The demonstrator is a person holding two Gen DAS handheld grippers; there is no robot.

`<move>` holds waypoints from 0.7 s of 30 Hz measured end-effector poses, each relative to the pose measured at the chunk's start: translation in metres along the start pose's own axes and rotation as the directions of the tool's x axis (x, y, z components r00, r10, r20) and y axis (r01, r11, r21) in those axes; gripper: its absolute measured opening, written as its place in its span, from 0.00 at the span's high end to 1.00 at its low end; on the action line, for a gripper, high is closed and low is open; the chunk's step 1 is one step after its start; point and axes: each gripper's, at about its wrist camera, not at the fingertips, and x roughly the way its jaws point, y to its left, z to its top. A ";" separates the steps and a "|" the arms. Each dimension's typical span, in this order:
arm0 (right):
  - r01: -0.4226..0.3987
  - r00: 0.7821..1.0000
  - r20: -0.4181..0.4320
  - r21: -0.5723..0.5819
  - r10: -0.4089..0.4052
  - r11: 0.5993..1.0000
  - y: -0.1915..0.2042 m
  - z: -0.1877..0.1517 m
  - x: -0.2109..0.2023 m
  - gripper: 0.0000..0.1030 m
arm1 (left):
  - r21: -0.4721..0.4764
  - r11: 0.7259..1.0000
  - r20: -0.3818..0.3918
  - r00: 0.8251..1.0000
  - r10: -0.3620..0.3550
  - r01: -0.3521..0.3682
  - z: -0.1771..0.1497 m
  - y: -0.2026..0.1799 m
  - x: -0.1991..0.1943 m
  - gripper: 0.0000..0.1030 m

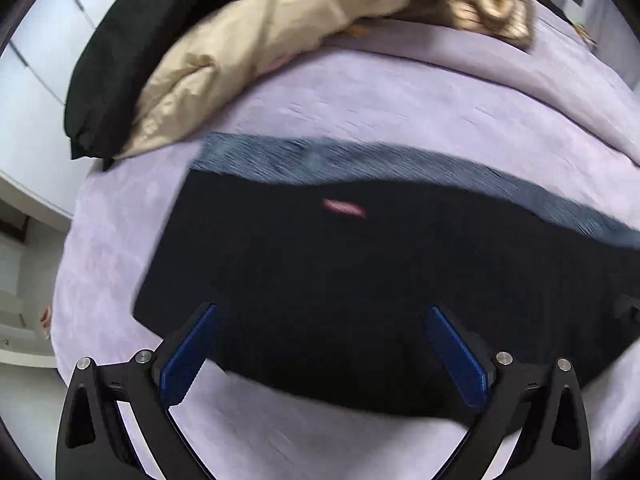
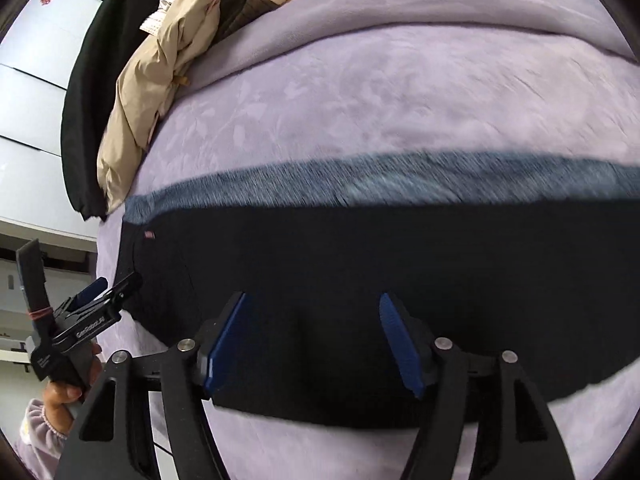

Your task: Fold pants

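Dark pants (image 1: 320, 272) lie flat across a lilac bedspread (image 1: 360, 96), with a blue-grey inner band along their far edge and a small pink label (image 1: 344, 208). My left gripper (image 1: 322, 316) is open, hovering over the near edge of the pants, holding nothing. In the right wrist view the same pants (image 2: 360, 280) span the frame. My right gripper (image 2: 314, 304) is open above their near edge, empty. The left gripper (image 2: 102, 294) shows at the left of that view, at the pants' left end, held by a hand.
A beige jacket (image 1: 248, 44) and a black garment (image 1: 116, 64) are piled at the bed's far left, with patterned clothes (image 1: 492, 4) behind. The same pile shows in the right wrist view (image 2: 140, 92). White cabinets (image 2: 32, 92) stand left of the bed.
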 end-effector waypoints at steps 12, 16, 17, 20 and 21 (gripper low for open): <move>0.085 0.996 -0.026 0.167 -0.081 0.982 -0.056 -0.103 -0.056 0.22 | 0.169 0.977 -0.095 0.989 -0.113 0.128 -0.057 -0.097 -0.057 0.00; 0.109 0.994 -0.011 0.191 -0.109 0.975 -0.068 -0.120 -0.072 0.12 | 0.192 0.971 -0.117 0.985 -0.123 0.144 -0.066 -0.114 -0.064 0.00; 0.113 0.993 -0.005 0.193 -0.115 0.975 -0.070 -0.124 -0.076 0.09 | 0.199 0.969 -0.119 0.985 -0.122 0.144 -0.068 -0.118 -0.066 0.00; 0.130 0.991 0.008 0.190 -0.134 0.973 -0.073 -0.133 -0.084 0.00 | 0.220 0.965 -0.135 0.984 -0.118 0.146 -0.071 -0.128 -0.069 0.00; 0.136 0.990 0.008 0.193 -0.140 0.972 -0.075 -0.135 -0.085 0.00 | 0.231 0.963 -0.139 0.984 -0.110 0.140 -0.073 -0.132 -0.071 0.00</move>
